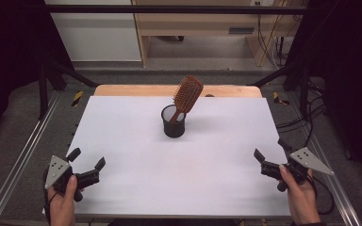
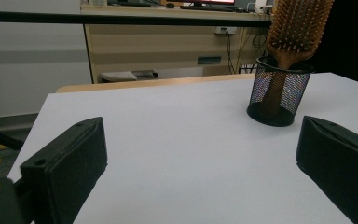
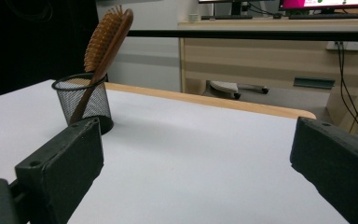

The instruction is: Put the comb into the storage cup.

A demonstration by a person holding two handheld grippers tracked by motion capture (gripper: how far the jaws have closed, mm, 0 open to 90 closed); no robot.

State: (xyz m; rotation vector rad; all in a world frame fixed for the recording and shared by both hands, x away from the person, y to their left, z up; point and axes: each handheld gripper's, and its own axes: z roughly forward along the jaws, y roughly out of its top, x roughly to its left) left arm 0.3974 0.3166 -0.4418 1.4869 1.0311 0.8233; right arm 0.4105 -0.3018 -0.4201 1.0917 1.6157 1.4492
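Note:
A wooden paddle hairbrush (image 1: 186,97) (image 2: 296,29) (image 3: 103,47) stands handle-down in a black mesh cup (image 1: 173,122) (image 2: 277,92) (image 3: 84,100) at the middle back of the white table (image 1: 169,169), leaning right. My left gripper (image 1: 86,159) (image 2: 200,158) is held at the table's near left corner, open, nothing between its jaws. My right gripper (image 1: 271,149) (image 3: 196,158) sits at the near right edge, open as well and empty. Both are far from the cup.
A wooden strip (image 1: 136,90) runs along the table's far edge. Metal rails (image 1: 14,165) flank the table. A desk (image 1: 202,23) and cables (image 1: 306,117) lie beyond, on the floor past the table.

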